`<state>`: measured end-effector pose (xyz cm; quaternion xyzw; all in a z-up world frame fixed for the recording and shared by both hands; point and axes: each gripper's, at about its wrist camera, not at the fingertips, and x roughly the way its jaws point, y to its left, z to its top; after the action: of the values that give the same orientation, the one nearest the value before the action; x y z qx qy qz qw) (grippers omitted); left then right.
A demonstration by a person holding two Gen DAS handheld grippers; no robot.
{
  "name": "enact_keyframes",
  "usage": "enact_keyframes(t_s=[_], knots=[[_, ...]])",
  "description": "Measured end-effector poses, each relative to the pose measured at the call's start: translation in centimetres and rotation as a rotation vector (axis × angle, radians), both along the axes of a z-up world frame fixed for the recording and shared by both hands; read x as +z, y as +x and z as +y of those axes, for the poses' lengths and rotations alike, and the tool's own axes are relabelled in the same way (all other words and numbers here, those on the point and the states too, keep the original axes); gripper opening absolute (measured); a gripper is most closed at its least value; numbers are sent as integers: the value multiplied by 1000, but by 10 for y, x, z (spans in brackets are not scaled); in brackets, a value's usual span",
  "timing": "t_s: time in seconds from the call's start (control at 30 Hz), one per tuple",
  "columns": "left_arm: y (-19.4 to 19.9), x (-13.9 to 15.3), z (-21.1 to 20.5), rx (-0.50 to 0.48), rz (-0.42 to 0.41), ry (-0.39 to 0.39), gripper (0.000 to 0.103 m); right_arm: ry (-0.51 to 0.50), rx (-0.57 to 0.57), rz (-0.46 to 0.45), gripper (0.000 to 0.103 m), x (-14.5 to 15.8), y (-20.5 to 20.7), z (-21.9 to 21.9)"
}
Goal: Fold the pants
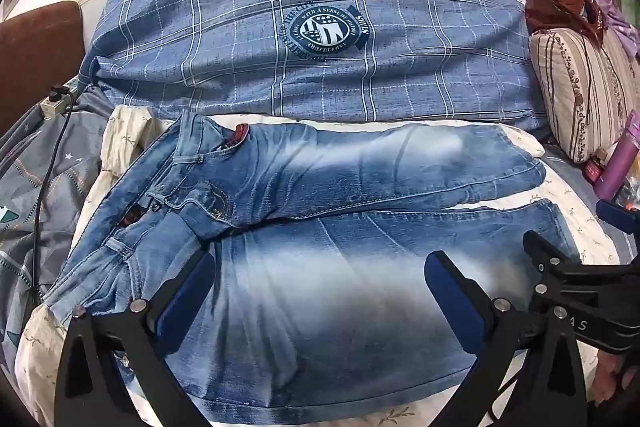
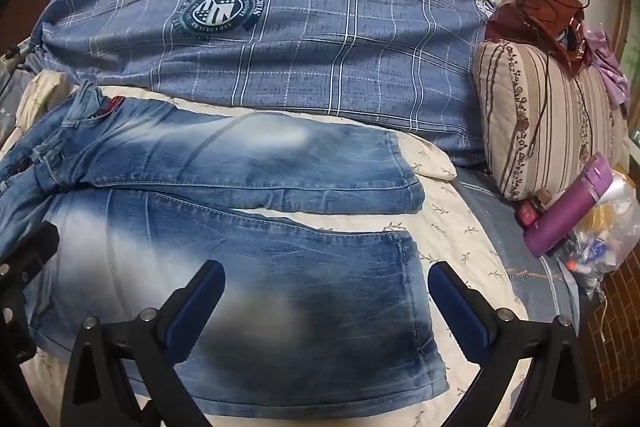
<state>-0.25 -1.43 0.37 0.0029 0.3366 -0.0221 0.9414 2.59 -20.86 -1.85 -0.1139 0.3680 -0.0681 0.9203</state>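
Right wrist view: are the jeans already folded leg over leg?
No, the jeans lie spread flat on the bed, the two legs side by side with cream bedding showing between their hems.

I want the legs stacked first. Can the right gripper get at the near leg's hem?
Probably yes: the right gripper is open above the near leg's hem, and nothing lies between them.

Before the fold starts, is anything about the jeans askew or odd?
Yes. The jeans lie spread on the bed, but the waist end is bunched and twisted, not flat. The legs splay apart, so the hems do not line up. No damage or spill shows. Both grippers are open above the near leg.
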Motion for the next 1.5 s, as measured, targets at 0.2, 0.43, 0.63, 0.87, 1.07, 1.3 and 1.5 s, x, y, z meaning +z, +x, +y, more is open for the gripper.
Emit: enact_keyframes(t_s=[0.2,0.43,0.63,0.87,1.07,1.3,1.5], knots=[[-1,1,-1,-4,-4,-2,103,-1,2,6,103,1,2,-4],[-1,1,-2,-11,-5,1,103,2,0,11,103,2,3,-2],[-3,1,-4,-16,-8,2,103,2,0,10,103,1,1,-1],[-3,1,-6,-24,-9,5,103,0,-2,11,103,0,0,-1],[-4,2,-8,-29,-11,8,103,-10,-2,23,103,0,1,-3],[-2,1,-8,-31,-6,1,103,-4,-6,13,103,-3,2,-5],[1,2,-8,-40,-4,0,103,10,-14,34,103,-6,5,-7]])
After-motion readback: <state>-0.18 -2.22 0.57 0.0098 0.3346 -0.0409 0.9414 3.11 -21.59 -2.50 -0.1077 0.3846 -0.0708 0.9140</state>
